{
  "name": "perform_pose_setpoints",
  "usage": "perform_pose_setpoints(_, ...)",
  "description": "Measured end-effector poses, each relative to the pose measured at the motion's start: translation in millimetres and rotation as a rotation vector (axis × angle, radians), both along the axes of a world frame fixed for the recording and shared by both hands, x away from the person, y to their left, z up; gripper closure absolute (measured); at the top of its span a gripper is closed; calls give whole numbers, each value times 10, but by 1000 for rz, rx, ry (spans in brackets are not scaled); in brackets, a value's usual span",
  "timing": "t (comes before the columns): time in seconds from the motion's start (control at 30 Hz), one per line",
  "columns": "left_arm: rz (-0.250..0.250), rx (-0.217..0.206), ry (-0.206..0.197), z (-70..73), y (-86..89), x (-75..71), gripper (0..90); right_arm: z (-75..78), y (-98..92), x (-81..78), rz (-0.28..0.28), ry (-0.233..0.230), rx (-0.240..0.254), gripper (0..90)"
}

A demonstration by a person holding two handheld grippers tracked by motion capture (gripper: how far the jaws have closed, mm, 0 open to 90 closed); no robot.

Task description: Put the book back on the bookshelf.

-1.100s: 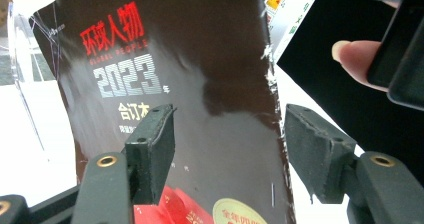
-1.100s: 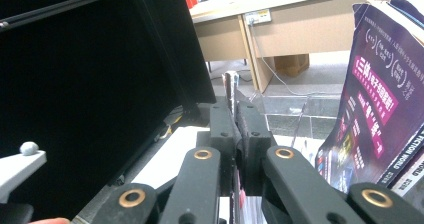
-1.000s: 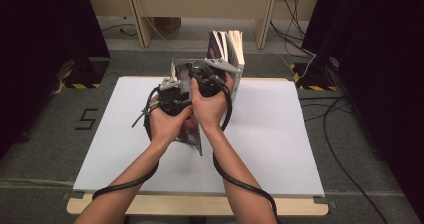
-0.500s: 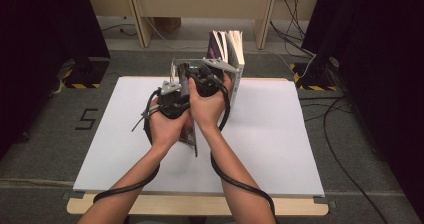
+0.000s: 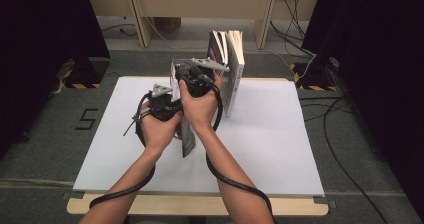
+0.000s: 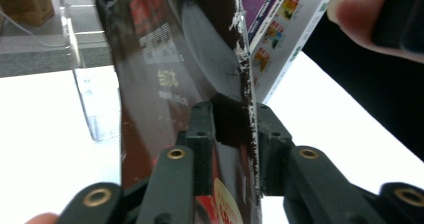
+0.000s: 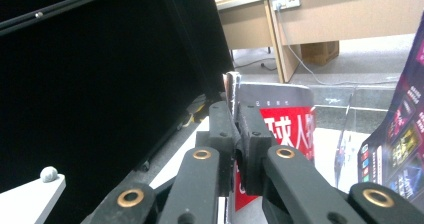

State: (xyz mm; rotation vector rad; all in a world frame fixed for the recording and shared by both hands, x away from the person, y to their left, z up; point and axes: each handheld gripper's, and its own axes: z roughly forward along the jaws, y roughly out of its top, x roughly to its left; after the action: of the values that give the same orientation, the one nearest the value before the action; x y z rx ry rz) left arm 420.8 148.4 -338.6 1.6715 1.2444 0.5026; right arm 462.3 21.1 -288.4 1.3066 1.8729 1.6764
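A dark book (image 6: pixel 190 74) is pinched in both grippers' jaws above the table (image 5: pixel 280 149), not yet shelved among the upright books (image 5: pixel 231 64).

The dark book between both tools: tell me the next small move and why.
Probably carry the dark book toward the standing books behind it. The right tool is shut on its upper edge, and the left tool has just been closing, its jaws now on both sides of the worn edge, so both seem to have it.
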Motion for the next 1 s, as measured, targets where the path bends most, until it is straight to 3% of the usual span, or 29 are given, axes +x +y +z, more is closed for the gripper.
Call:
perform_pose_setpoints(0.2, 25, 2, 1, -49, 97, -16, 858, -22, 74, 14, 19, 2, -23, 820)
perform_pose_setpoints(0.33, 39, -23, -18, -87, 199, -33, 865, 4, 107, 34, 70, -1, -38, 731)
perform_pose_setpoints(0.47, 39, -58, -32, -67, 298, -46, 866, 62, 44, -35, 106, -24, -23, 653)
perform_pose_setpoints(0.67, 27, -74, -66, -37, 385, -79, 866, 65, -371, -140, 39, -56, 3, 630)
perform_pose_setpoints(0.77, 21, -82, -75, -27, 423, -85, 866, -25, -650, -150, -7, -58, -22, 627)
perform_pose_setpoints(1.0, 4, -89, -85, -1, 500, -77, 867, -374, -1337, -239, -105, 18, -45, 625)
